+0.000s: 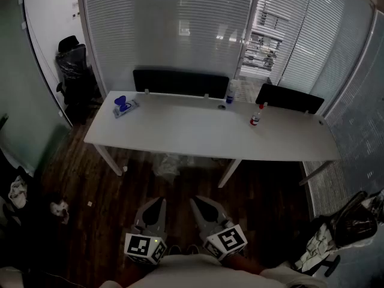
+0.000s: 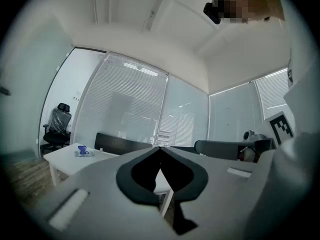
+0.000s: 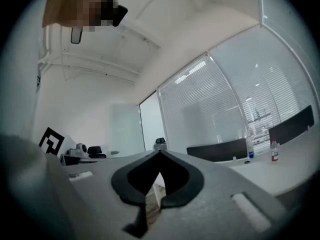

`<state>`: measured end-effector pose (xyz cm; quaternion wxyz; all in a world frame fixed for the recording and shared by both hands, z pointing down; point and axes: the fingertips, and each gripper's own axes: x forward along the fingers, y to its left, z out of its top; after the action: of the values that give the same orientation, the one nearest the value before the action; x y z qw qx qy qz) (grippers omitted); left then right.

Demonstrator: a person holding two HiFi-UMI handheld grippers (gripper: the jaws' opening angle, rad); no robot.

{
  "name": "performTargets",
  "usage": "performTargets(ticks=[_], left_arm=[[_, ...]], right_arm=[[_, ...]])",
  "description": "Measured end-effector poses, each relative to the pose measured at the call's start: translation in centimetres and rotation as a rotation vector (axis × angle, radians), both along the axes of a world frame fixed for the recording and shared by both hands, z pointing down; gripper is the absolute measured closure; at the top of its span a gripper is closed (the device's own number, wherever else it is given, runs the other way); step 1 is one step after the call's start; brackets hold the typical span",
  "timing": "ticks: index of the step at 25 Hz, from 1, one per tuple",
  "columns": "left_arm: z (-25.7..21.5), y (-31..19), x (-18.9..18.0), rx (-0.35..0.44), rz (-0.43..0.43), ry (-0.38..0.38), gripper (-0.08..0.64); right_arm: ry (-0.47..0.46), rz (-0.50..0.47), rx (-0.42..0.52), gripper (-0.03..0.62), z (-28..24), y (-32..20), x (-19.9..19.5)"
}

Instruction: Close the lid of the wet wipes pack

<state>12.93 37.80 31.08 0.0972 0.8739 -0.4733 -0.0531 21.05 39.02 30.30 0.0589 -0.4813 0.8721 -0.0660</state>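
Your left gripper (image 1: 159, 204) — jaws meeting tip to tip, nothing between them; held low by your body over wood floor (image 1: 90, 179), well apart from table. Your right gripper (image 1: 197, 203) — same condition, tips together, nothing held. Wet wipes pack (image 1: 125, 108) lies at left end of white table (image 1: 180, 131), blue lid standing up, not closed. Clear bottle (image 1: 231, 92) and red-capped bottle (image 1: 255, 116) stand toward table's right, well apart from pack. Black office chair (image 1: 73, 65) beyond table's left end.
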Motion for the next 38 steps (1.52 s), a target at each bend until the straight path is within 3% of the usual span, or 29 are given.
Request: performTargets(ticks=[8,20,38], left_arm=[[0.6,-0.4,-0.4,-0.016,-0.01,0.011,0.557],[0.4,0.1,-0.3,-0.027,-0.028,0.001,0.557],[3.0,-0.2,5.6,-0.057,-0.013,-0.007,0.557]], right_arm=[[-0.029,0.0,0.04,0.592,-1.1,-0.2,0.1],[-0.042,-0.013,0.01,0.592,-0.6,0.1,0.0],[-0.054,-0.003,-0.015,0.592,1.5,0.3,5.3]])
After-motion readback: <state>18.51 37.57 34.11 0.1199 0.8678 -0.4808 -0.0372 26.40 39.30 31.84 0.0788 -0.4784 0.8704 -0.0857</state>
